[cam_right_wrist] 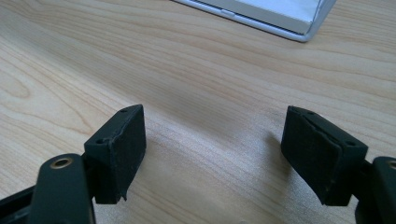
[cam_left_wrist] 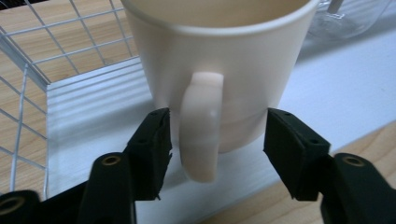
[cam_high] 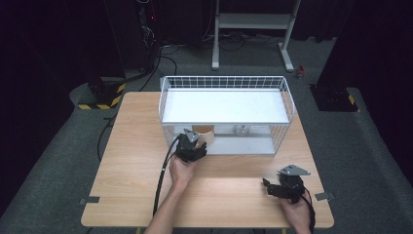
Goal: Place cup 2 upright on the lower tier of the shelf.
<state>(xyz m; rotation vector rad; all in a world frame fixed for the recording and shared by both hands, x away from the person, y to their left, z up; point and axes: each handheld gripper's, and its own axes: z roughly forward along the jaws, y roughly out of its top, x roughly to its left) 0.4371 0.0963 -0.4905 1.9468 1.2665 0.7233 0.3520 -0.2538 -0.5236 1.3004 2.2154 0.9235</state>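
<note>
A cream mug (cam_left_wrist: 219, 60) stands on the lower white shelf (cam_left_wrist: 93, 116) of a white wire rack (cam_high: 224, 82), its handle (cam_left_wrist: 201, 135) turned toward me. My left gripper (cam_left_wrist: 218, 149) is open, one jaw on each side of the handle, just in front of the mug's base. From above, the left gripper (cam_high: 197, 144) sits at the rack's front left, by the mug (cam_high: 203, 130). My right gripper (cam_right_wrist: 212, 154) is open over bare wood with nothing between its jaws. It rests near the table's front right (cam_high: 268, 186).
A clear glass (cam_left_wrist: 345, 18) stands on the same lower shelf to the mug's right (cam_high: 240, 129). The rack's upper shelf (cam_high: 224, 106) overhangs both. The wooden table (cam_high: 136, 146) spreads to the left and front. Wire mesh (cam_left_wrist: 28, 74) closes the rack's left side.
</note>
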